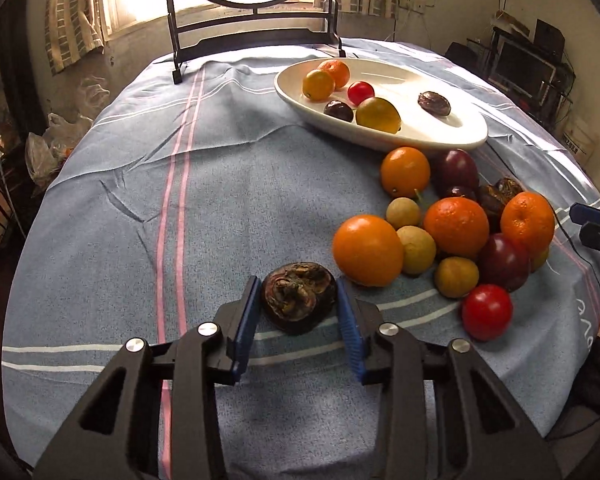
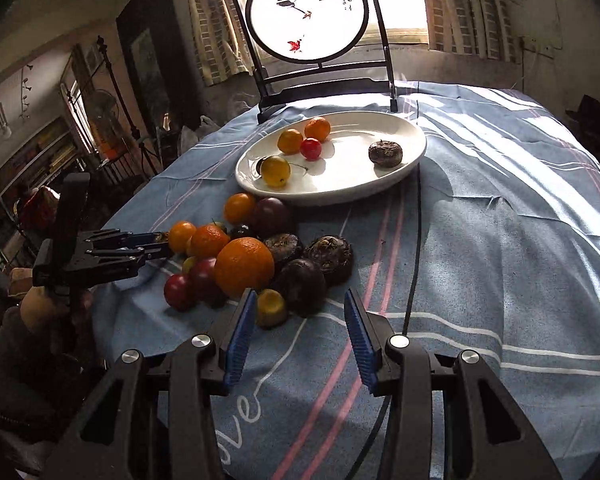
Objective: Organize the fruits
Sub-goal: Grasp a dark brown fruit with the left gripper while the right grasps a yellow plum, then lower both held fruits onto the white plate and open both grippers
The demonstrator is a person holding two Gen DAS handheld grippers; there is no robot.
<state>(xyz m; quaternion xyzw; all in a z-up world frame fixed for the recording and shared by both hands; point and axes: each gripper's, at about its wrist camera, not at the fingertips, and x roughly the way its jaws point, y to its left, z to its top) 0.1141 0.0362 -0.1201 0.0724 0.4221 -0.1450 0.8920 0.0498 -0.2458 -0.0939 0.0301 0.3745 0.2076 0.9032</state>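
Blue pads line the left claw (image 1: pixel 298 318), and in the left wrist view they press on both sides of a dark brown wrinkled fruit (image 1: pixel 298 302). The claw is closed around this fruit, which sits low over the blue striped cloth (image 1: pixel 140 200) on the table. Just to the right lies a pile of fruit. A big orange (image 1: pixel 367 250) is closest to the claw. A red round fruit (image 1: pixel 487 311) sits at the near edge of the pile, with small tan fruits and dark purple ones mixed in behind. Farther back stands a white oval plate (image 1: pixel 440 136). On it are two small oranges, a red fruit, a yellow one and two dark ones. One dark fruit (image 1: pixel 434 103) sits alone on the right part of the plate.

In the right wrist view the right claw (image 2: pixel 300 336) is wide open and holds nothing. It hangs over the cloth just in front of the pile. A small yellow fruit (image 2: pixel 271 307) lies right by its left pad, and a big orange (image 2: pixel 244 266) is behind that. Two dark wrinkled fruits (image 2: pixel 328 258) sit on the right side of the pile. The white plate (image 2: pixel 340 192) is behind the pile. The left claw (image 2: pixel 156 246) shows at the far left, beside the pile. A round picture screen (image 2: pixel 308 10) stands at the back by the window.
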